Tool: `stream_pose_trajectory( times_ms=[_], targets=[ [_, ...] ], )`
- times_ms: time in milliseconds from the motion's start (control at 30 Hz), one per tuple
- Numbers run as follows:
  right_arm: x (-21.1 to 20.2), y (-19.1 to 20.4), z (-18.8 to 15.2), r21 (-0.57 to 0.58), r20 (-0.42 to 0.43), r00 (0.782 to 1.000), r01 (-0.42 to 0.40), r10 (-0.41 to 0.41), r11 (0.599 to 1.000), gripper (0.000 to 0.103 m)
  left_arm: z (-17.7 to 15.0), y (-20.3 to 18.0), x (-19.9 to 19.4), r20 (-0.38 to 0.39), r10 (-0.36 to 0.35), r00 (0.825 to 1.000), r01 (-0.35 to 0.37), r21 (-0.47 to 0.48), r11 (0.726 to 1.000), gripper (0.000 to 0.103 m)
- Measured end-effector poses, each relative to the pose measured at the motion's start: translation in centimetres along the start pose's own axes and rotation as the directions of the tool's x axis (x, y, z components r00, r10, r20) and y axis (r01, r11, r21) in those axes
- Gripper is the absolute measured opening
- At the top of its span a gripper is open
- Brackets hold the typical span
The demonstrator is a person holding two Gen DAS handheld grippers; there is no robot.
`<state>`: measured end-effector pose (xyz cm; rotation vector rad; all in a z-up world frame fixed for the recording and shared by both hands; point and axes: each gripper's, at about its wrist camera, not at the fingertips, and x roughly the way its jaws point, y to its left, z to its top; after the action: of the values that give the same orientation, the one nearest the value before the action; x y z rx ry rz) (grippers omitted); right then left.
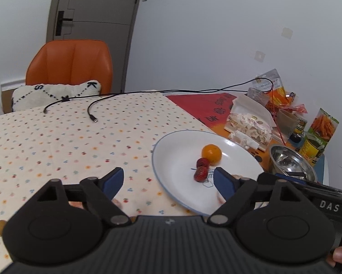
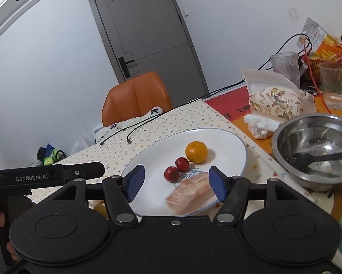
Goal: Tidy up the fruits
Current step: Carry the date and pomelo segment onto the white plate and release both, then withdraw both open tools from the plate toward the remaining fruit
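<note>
Filling the centre of both views, the white plate (image 2: 228, 143) holds a pale pomelo segment (image 2: 189, 190) at its near edge, a tangerine (image 2: 196, 152) and two red fruits (image 2: 177, 169). The right gripper (image 2: 176, 183) stands open around the segment; the left gripper (image 1: 168, 182) is open and empty. Closing off-centre could squash or flick the soft segment.

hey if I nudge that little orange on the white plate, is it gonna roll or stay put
The orange looks round and smooth, so it will probably roll easily on the glossy white plate. It appears to touch a small red fruit, which might get bumped. Its firm-looking skin should tolerate a gentle squeeze.
</note>
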<state>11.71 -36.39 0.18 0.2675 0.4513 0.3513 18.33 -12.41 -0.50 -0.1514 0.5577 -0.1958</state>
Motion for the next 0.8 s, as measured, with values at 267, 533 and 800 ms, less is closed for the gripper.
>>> stream_pose_trajectory(
  times_ms=[267,533,800],
  targets=[
    [-0.9,1.1,-0.7,0.0,-0.003,1.0,-0.02,0.02,1.0,0.077,-0.4,1.0,-1.8,0.007,0.01,1.0,-0.01,-0.019,1.0,0.088],
    [-2.0,2.2,-0.8,-0.01,0.008,1.0,-0.024,0.024,1.0,0.089,-0.7,2.0,-3.7,0.028,0.017,0.999,-0.016,-0.034,0.999,0.092],
    [-2.5,3.5,-1.1,-0.013,0.001,0.999,-0.047,0.047,0.999,0.093,-1.1,3.5,-5.5,0.038,0.042,0.998,-0.04,-0.052,0.998,0.092]
  ],
)
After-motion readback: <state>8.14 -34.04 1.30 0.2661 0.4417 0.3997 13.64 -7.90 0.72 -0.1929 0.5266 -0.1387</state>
